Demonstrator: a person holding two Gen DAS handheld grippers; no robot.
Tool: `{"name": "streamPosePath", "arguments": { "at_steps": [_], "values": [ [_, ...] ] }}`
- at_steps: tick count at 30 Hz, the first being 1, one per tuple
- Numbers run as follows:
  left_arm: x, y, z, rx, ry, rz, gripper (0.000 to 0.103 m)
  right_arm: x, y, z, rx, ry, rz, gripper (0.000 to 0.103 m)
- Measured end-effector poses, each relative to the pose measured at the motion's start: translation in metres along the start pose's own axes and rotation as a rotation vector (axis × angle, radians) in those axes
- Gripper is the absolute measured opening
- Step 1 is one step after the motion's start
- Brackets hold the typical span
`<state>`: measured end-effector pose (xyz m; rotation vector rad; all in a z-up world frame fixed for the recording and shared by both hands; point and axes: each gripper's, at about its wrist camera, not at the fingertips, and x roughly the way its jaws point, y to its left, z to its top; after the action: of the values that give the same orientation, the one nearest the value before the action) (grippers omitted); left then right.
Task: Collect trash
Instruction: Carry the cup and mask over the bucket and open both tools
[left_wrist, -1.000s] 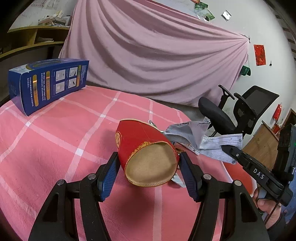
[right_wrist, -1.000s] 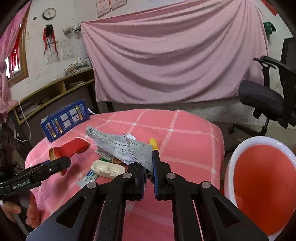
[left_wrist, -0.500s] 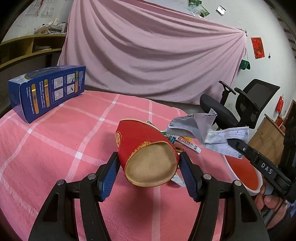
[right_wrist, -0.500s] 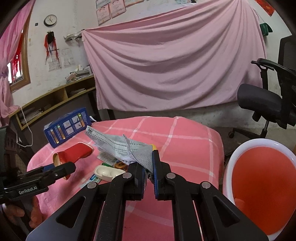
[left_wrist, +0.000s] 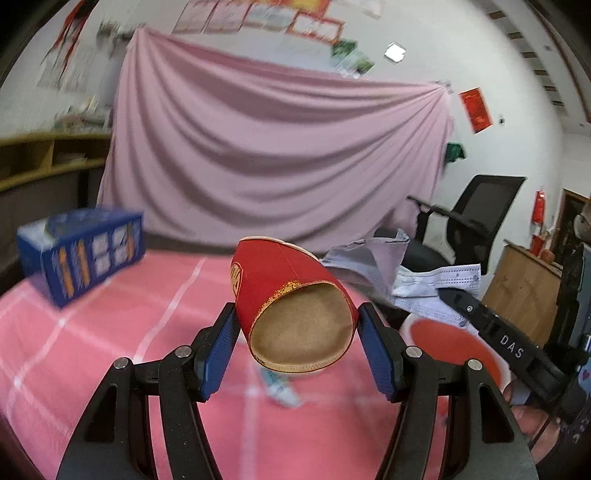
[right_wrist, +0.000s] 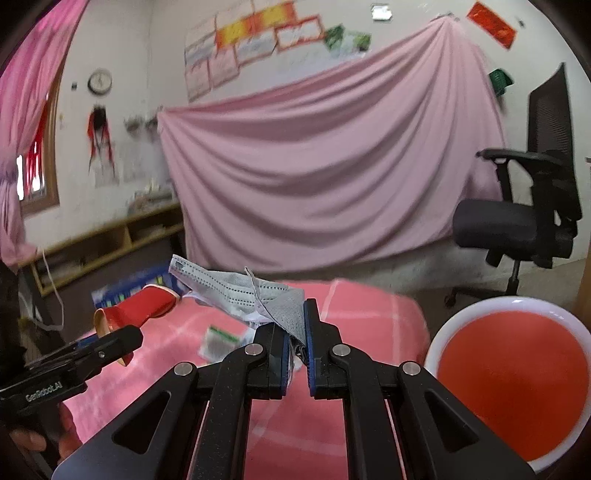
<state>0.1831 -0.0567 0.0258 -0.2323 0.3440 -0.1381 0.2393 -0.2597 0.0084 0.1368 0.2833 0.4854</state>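
The left gripper (left_wrist: 297, 334) is clamped about half-wide on a red paper cup (left_wrist: 291, 295), its blue pads (left_wrist: 218, 350) pressed against the cup's two sides. The cup lies on its side in the grip, squashed mouth turned toward the camera, and hangs clear above the desk (left_wrist: 110, 332), which wears a pink checked cloth.

The right gripper (right_wrist: 295, 350) is pinched tight on a bundle of grey and pale-blue face masks (right_wrist: 240, 291); the crumpled fabric sticks up and fans out to the left from between the closed pads, lifted off the desk too.

To the right of the desk, close by it, stands a white bin with a red liner (right_wrist: 513, 373), its mouth open upward. In the left wrist view the masks hang above and just left of that bin.

On the desk's far left sits a blue box (left_wrist: 79, 254). A small flat packet (left_wrist: 282, 387) lies on the cloth below the cup, too blurred to read. Behind everything hangs a pink drape (right_wrist: 332, 166), with a black office chair (right_wrist: 524, 206) at the right.
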Motion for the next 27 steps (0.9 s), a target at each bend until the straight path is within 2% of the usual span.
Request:
{"name": "streamPosePath", "arguments": {
  "at_steps": [4,7,11,16,19,27],
  "values": [
    [-0.008,-0.034,0.019,0.055,-0.078,-0.051,0.059,-0.032,-0.016,0.015,0.043,-0.15,-0.032,0.006],
    [-0.008,-0.065,0.028,0.118,-0.122,-0.098,0.059,-0.054,-0.035,0.024,0.076,-0.241,-0.105,0.006],
    [0.0,-0.109,0.031,0.184,-0.162,-0.17,0.059,-0.078,-0.066,0.028,0.122,-0.329,-0.239,0.006],
    [0.018,-0.153,0.028,0.215,-0.167,-0.252,0.059,-0.093,-0.1,0.03,0.17,-0.369,-0.356,0.006],
    [0.037,-0.174,0.024,0.231,-0.128,-0.286,0.059,-0.098,-0.116,0.029,0.206,-0.358,-0.405,0.006],
    [0.106,-0.207,0.013,0.198,0.117,-0.325,0.059,-0.086,-0.162,0.019,0.324,-0.193,-0.485,0.007]
  ]
}}
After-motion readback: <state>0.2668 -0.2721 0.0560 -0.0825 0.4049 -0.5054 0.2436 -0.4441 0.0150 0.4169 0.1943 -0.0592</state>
